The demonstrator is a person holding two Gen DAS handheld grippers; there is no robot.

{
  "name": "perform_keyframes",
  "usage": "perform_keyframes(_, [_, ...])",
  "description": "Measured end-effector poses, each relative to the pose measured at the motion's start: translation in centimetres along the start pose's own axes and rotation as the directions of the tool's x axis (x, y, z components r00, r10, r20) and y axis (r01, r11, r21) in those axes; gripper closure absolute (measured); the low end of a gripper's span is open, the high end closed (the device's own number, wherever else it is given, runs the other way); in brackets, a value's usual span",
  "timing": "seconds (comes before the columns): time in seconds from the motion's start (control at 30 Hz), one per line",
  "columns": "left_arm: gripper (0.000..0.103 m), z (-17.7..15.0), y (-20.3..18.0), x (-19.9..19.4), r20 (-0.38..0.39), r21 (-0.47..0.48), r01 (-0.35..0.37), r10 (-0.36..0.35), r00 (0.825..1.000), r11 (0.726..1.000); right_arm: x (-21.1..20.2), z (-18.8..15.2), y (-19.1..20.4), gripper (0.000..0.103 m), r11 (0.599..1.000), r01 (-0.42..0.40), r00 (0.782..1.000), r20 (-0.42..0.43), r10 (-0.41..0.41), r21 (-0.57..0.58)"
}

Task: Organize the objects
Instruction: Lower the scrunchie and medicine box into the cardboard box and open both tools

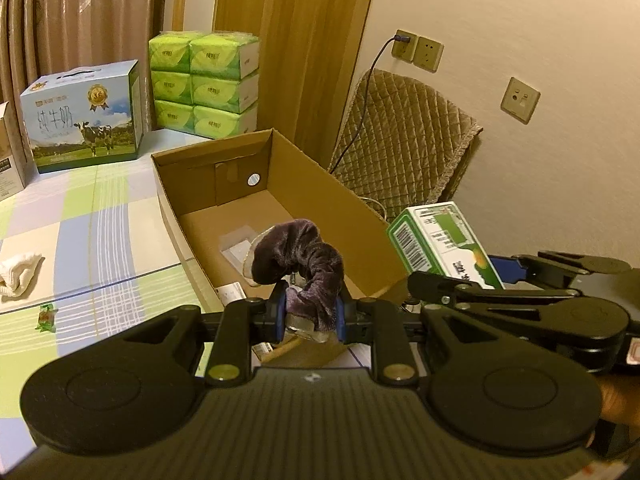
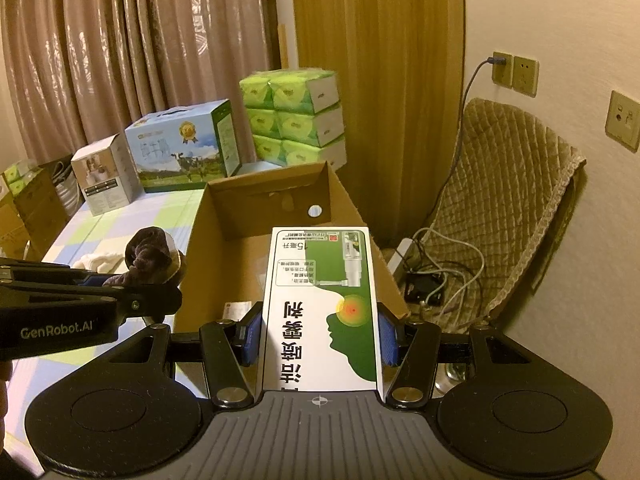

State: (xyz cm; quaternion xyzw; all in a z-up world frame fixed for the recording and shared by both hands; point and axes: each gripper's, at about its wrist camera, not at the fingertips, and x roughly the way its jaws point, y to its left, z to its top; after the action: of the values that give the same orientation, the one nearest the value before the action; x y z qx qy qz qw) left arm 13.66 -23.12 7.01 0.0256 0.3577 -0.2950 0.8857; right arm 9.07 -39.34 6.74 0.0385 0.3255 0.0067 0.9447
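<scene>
1. Left gripper (image 1: 311, 314): clamped on purple velvet scrunchie (image 1: 298, 256), at near end of open cardboard box (image 1: 280, 184).
2. Right gripper (image 2: 320, 338): pads gripping green-white medicine carton (image 2: 320, 308), over same box.
3. Beyond: checked mat (image 1: 100, 216), milk carton (image 1: 84, 116), stacked tissue packs (image 1: 204, 84).

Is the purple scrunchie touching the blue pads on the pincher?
Touching. The left wrist view shows the purple scrunchie squeezed between the left gripper's two blue pads, with no gap on either side.
</scene>
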Motion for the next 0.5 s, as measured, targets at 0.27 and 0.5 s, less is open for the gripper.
perform_keyframes(0.27, [0.084, 1.8, 1.5, 2.3, -0.025, -0.032, -0.007, 0.006, 1.000, 0.999, 1.8, 2.4, -0.9, 0.051, 1.000, -0.001, 1.000, 0.014, 0.002, -0.019])
perform_keyframes(0.5, [0.083, 2.9, 2.1, 4.6, -0.047, -0.025, -0.019, 0.018, 0.999, 1.000, 3.6, 3.9, -1.5, 0.051, 1.000, -0.003, 1.000, 0.014, 0.003, -0.015])
